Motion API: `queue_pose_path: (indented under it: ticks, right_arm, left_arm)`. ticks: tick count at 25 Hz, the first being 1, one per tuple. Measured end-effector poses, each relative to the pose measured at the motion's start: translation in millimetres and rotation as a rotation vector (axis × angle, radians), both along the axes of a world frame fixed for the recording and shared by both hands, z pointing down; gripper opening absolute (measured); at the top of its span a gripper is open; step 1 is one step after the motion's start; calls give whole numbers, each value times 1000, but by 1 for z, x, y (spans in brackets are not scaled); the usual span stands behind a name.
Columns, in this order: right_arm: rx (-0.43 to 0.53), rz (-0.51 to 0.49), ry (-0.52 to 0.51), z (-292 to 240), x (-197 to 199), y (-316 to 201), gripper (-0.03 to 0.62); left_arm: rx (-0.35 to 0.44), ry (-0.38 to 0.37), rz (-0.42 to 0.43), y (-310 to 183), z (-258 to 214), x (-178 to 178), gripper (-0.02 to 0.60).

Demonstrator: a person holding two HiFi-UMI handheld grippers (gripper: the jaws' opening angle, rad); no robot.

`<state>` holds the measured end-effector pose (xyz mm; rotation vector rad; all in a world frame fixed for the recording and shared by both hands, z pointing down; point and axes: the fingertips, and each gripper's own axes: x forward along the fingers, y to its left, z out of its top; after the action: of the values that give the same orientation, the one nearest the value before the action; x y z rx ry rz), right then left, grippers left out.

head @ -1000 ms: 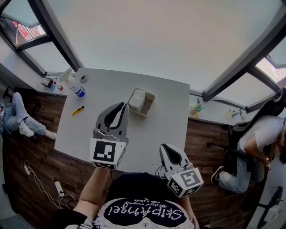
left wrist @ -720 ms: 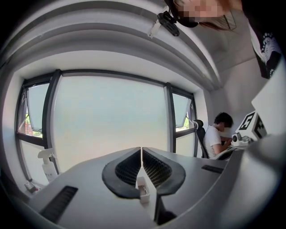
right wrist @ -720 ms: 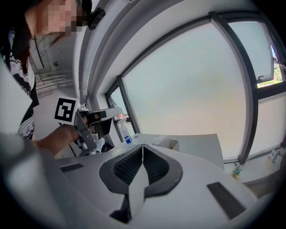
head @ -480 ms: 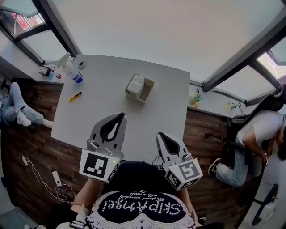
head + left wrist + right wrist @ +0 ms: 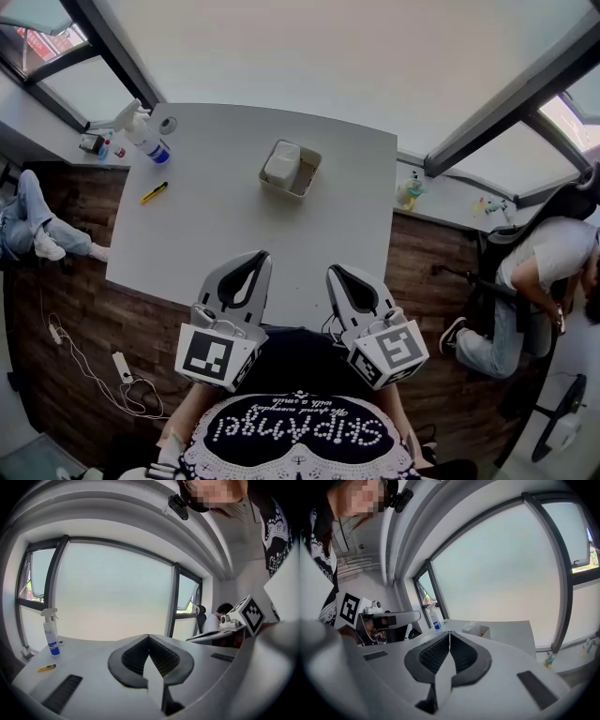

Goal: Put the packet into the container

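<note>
The left gripper (image 5: pixel 261 255) has its jaws pressed together with nothing between them, and the right gripper (image 5: pixel 334 271) is the same, its two jaws meeting in a thin line and empty. Both hang side by side at the near edge of the white surface (image 5: pixel 225 225), close to the person's chest, tips pointing out across it. Well beyond them, toward the far side of the surface, stands the small open container (image 5: pixel 310 174), and the white packet (image 5: pixel 281 161) lies inside it, filling its left part. Farther to the left, a yellow-handled cutter (image 5: pixel 155 193) lies flat on the surface. In the far left corner a spray bottle (image 5: pixel 142 139) with a blue label stands just beside a small roll (image 5: pixel 168 124). Off the surface to the right, another person (image 5: pixel 544 277) sits in a chair on the wooden floor (image 5: pixel 66 328).
</note>
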<state>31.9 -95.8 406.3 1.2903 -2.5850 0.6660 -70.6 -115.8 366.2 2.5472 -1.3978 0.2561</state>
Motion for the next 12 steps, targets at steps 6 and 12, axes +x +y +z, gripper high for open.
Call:
queue_pose_path:
  ticks: [6,12]
  right_arm:
    - [-14,-14,10,4,-2,2,15]
    - [-45,-17,11,9,-4,3,15]
  left_arm:
    - [-10,1,-26,2,5,-7,9]
    - [-27,6,-38,5,12,-10,9]
